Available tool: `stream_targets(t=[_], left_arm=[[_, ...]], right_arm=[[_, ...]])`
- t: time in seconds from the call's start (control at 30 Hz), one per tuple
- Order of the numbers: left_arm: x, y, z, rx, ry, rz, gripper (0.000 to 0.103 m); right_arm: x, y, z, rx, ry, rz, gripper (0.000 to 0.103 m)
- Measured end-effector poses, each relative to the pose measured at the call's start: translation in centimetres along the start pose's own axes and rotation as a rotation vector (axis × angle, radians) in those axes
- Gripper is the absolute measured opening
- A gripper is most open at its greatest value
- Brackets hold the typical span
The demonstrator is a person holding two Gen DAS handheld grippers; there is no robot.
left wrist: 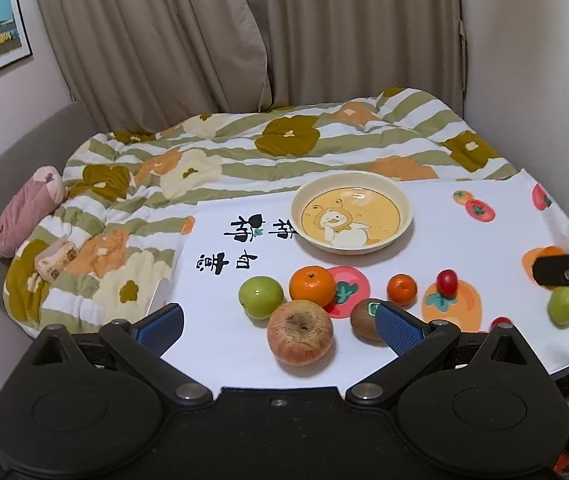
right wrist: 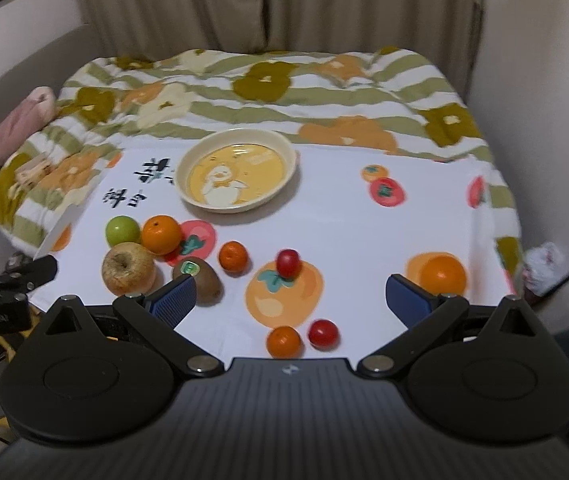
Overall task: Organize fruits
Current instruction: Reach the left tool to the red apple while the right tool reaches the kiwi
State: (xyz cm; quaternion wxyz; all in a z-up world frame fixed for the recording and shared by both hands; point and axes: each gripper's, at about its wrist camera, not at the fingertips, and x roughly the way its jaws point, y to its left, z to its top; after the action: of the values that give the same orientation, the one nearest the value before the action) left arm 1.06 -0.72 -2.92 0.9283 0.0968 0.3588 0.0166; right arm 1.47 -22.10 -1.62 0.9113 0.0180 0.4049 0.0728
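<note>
I have my left gripper [left wrist: 280, 322] spread wide and empty, hovering low over the white cloth [left wrist: 464, 236] just short of the apple [left wrist: 299, 332]; the kiwi [left wrist: 365, 318] sits beside its right finger; my right gripper [right wrist: 291, 298] is likewise parted, holding nothing, above a small orange [right wrist: 283, 341] and a cherry tomato [right wrist: 323, 333]; the duck plate [right wrist: 200, 196] stands empty farther back; a green fruit [right wrist: 122, 230] and a large orange [right wrist: 161, 235] touch near the apple.
</note>
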Motion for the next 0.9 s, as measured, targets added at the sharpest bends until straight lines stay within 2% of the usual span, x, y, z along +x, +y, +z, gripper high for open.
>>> stream_targets(t=[0.13,0.33,0.57,0.77,0.9], left_arm=[[1.9,0.2,-0.7,0.039,0.009,-0.026,0.103],[4.7,0.0,-2.0,0.163,0.007,-0.082,0.103],[9.0,1.0,-3.3,0.239,0.026,-0.165,0.102],[12.5,1.6,-4.0,0.329,0.037,-0.240,0.095],[14.1,1.6,-4.5,0.361,0.039,-0.293,0.095]], right_arm=[[2.4,0.7,-0.1,0.026,-0.009,0.039,0.103],[5.9,2.8,-0.8,0.048,-0.016,0.052,0.103],[9.8,4.9,-1.8,0.153,-0.009,0.001,0.103],[13.0,7.3,-2.9,0.219,0.012,-0.049,0.103],[15.0,8.7,-3.4,0.249,0.022,-0.076,0.103]])
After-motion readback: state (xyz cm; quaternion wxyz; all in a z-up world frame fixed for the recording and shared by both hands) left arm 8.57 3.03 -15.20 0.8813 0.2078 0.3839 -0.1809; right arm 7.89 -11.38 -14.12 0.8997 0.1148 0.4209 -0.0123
